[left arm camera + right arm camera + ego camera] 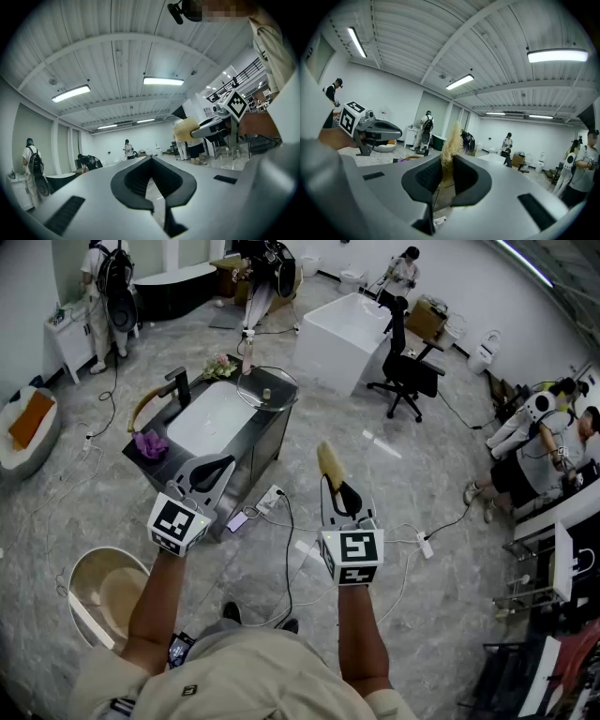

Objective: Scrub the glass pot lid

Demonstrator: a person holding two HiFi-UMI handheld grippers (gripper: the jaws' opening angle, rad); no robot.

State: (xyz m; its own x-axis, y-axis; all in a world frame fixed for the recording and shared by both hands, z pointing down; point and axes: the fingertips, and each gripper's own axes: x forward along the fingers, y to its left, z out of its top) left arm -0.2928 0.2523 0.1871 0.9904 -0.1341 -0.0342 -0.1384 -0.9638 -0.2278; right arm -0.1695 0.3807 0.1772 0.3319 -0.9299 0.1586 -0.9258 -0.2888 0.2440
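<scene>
The glass pot lid (265, 390) lies flat on the far right corner of the dark sink counter (251, 430), well ahead of both grippers. My right gripper (339, 495) (447, 161) is held over the floor, shut on a yellow scrubbing sponge (328, 463) (451, 139) that sticks up past its tips. My left gripper (210, 472) (151, 161) hovers at the counter's near edge, shut with nothing in it. In the left gripper view the right gripper (202, 132) and sponge (185, 130) show to the right.
The counter holds a white basin (216, 418), a black faucet (178, 385), a purple cloth (150, 443) and flowers (221, 366). Cables and a power strip (270, 499) lie on the floor below. A beige tub (108, 594) stands at my left. People stand at the room's edges.
</scene>
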